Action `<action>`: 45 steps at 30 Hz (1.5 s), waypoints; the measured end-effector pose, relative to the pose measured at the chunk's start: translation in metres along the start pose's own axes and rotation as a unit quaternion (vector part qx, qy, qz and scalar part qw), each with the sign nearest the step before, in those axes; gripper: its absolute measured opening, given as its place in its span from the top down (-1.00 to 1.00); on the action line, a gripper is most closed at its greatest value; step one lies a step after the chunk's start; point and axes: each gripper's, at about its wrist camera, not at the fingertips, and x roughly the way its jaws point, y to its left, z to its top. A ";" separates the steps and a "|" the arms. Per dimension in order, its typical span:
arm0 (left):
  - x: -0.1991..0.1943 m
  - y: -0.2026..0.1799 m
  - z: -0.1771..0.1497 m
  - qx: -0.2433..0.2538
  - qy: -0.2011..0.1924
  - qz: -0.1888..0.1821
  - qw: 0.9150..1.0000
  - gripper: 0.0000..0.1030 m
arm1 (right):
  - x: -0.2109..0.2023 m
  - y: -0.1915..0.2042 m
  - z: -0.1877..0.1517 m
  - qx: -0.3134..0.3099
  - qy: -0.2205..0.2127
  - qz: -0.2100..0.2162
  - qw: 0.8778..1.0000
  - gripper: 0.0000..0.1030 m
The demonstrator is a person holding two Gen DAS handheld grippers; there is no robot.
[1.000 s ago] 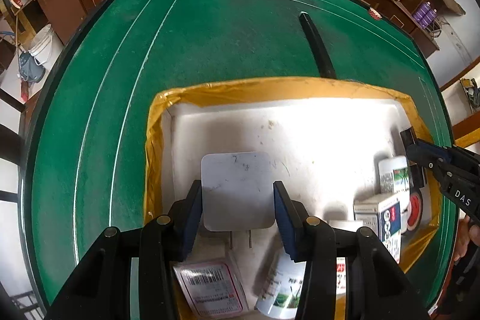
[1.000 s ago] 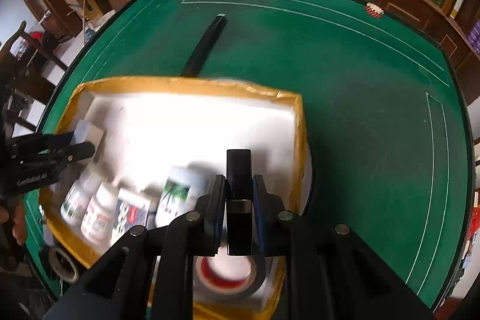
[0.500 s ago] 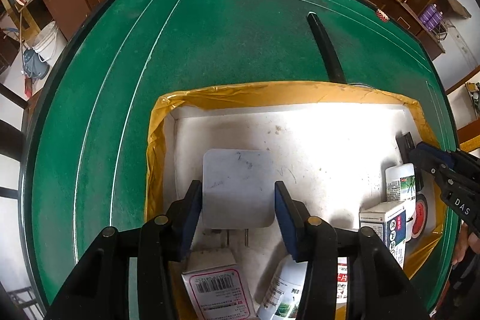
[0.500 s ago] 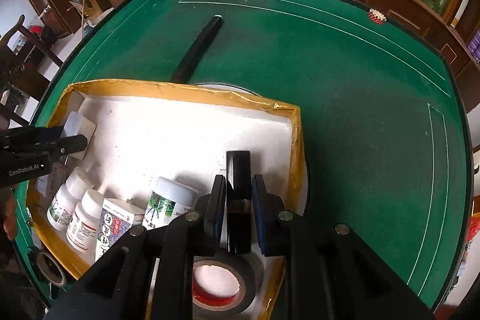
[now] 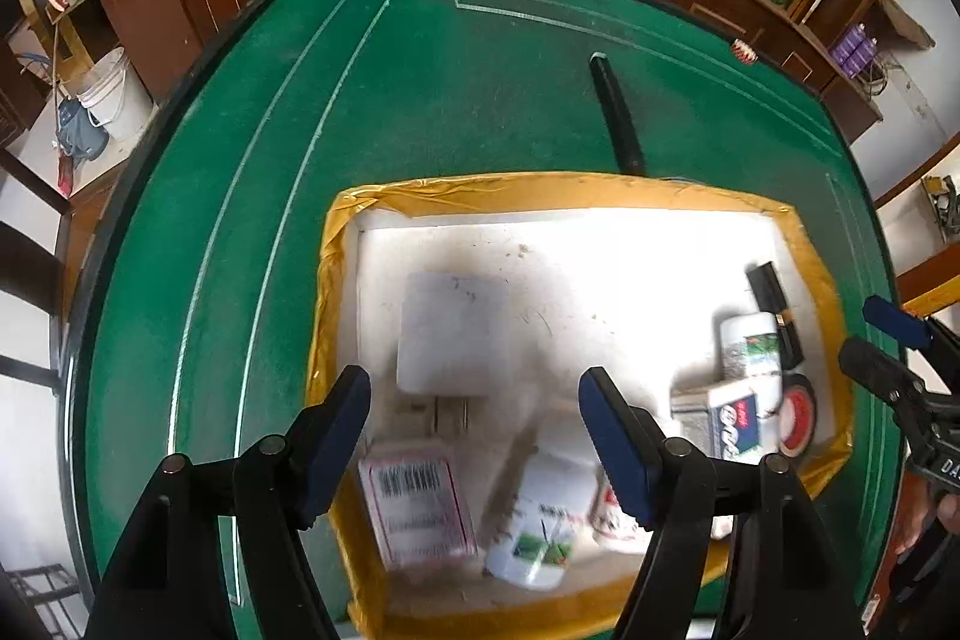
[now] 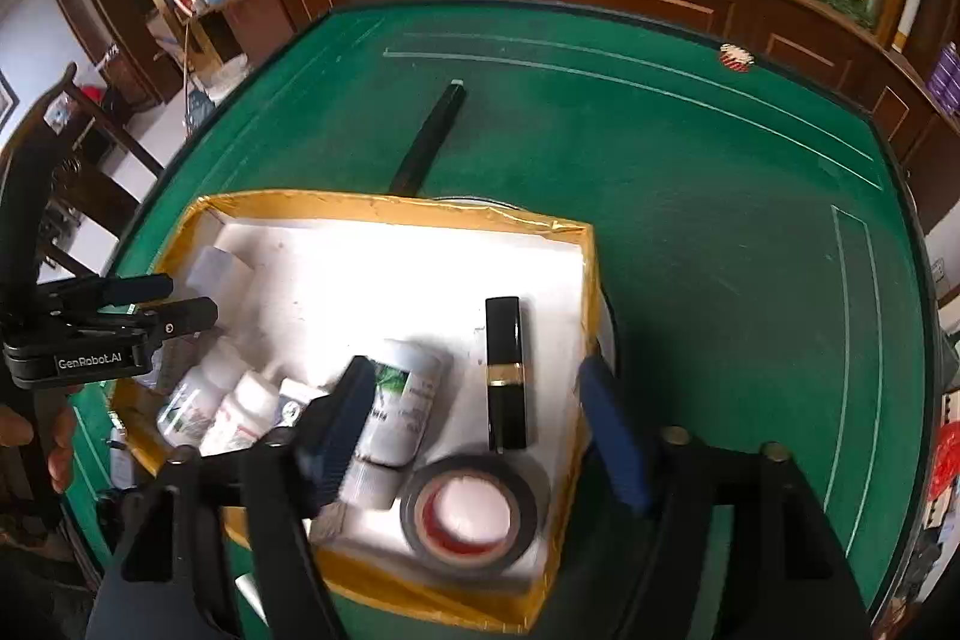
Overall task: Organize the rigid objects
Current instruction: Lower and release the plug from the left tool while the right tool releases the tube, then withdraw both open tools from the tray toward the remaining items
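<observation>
A white foam box with yellow taped rim point(image 5: 540, 187) point(image 6: 384, 208) sits on the green table. My left gripper point(image 5: 474, 394) is open above its near left part; the white plug adapter point(image 5: 453, 334) lies free on the box floor just beyond the fingers. My right gripper point(image 6: 474, 388) is open over the box's right end; the black lipstick tube point(image 6: 505, 373) point(image 5: 774, 307) lies on the box floor between the fingers. Beside it are a white bottle point(image 6: 402, 400) and a black tape roll point(image 6: 471, 514).
More white bottles point(image 6: 204, 406), a small carton point(image 5: 720, 418) and a pink-labelled packet point(image 5: 420, 508) lie in the box. A long black stick point(image 5: 615, 112) lies on the table beyond the box. Wooden cabinets ring the table's far edge.
Both grippers opened. The left let go of the white adapter and the right let go of the black lipstick tube; both objects now lie in the box. Both grippers drew back slightly.
</observation>
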 end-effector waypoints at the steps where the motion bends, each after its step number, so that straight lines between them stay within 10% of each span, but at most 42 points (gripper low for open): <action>1: -0.007 0.001 -0.003 -0.001 -0.003 -0.003 1.000 -0.49 | -0.006 -0.001 -0.003 0.005 -0.004 0.004 1.000 -0.60; 22: -0.060 0.029 -0.147 -0.073 0.019 0.017 0.997 -0.51 | -0.037 0.011 -0.124 -0.013 0.061 0.085 0.994 -0.70; 31: -0.054 -0.011 -0.192 -0.017 0.023 0.042 0.999 -0.51 | -0.040 -0.013 -0.154 0.025 0.073 0.076 0.994 -0.70; 37: -0.054 -0.022 -0.201 -0.044 0.010 -0.011 0.999 -0.51 | -0.037 -0.010 -0.160 0.024 0.081 0.090 0.992 -0.70; 45: -0.046 -0.029 -0.169 -0.018 0.003 0.055 0.998 -0.51 | -0.034 0.035 -0.160 -0.061 0.091 0.113 0.988 -0.50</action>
